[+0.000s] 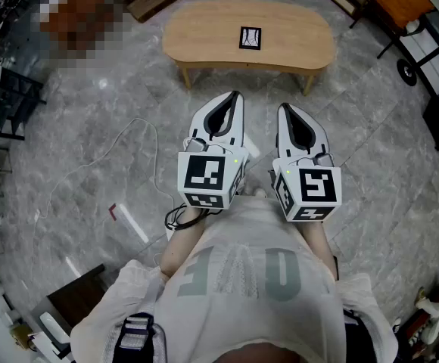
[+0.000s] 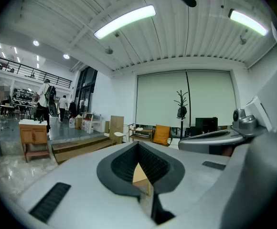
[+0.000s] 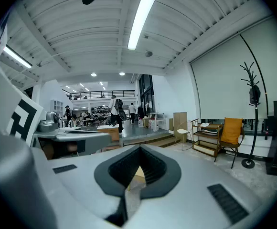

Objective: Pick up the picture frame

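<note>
Both tongs are together and hold nothing. The left tongs (image 1: 236, 97) sit at the middle of the head view, with the right tongs (image 1: 283, 109) just beside them on the right. Both point toward the top of the frame and hang over the grey marble floor (image 1: 91, 127). In the left gripper view the two jaws meet at their far ends, leaving only the dark ribbed hollow between the pads. A sliver of pale wood shows through that hollow. The right gripper view shows the same closed shape, with nothing gripped. The picture frame (image 1: 250, 38) lies flat on the pale wooden counter (image 1: 204, 36) at the top centre of the head view. It is well apart from both tongs and neither touches it. A thin white cable (image 1: 129, 138) trails across the floor at left.
</note>
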{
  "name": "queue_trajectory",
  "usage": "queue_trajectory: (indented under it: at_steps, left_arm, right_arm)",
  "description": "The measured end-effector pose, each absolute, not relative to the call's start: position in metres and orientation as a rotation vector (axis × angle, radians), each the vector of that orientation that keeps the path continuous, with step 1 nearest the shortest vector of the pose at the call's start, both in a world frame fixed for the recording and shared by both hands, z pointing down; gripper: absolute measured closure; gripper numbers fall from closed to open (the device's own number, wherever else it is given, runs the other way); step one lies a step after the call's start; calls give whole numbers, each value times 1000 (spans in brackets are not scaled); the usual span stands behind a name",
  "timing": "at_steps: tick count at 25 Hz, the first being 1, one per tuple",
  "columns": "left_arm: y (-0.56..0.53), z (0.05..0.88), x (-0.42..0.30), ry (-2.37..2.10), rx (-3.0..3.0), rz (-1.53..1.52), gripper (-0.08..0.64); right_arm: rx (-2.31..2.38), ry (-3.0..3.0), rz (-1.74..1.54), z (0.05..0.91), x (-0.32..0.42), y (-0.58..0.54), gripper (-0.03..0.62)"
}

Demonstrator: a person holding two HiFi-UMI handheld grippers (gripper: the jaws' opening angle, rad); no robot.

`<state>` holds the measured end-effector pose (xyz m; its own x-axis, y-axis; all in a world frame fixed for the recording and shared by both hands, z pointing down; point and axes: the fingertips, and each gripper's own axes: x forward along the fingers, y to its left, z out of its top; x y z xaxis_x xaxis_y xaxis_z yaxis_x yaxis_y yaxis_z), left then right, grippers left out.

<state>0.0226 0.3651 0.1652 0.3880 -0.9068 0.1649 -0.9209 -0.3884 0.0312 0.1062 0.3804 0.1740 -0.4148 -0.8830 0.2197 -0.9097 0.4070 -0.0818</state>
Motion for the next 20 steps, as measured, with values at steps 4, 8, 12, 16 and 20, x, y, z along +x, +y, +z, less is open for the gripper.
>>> queue_trajectory:
  at_steps: [4,8,12,16,20]
  left_arm:
    - [365,165,17,-1669,2506,167,551]
    - [362,166,10,-1686,2492,164,551]
    - [359,164,7,-1671,2515,164,551]
    - [346,163,-5,-1663,2523,159,551]
    - [335,157,-15,-1668,2531,153,551]
  right_arm:
    - [1623,-2509,268,172,105,382,588]
    - [1626,-2510,250,173,105,381,588]
    - [1626,-2489,275,177,100,376,588]
    - [1639,-2495,271,174,87,367,588]
    - [1645,-2494,277,172,79,358,588]
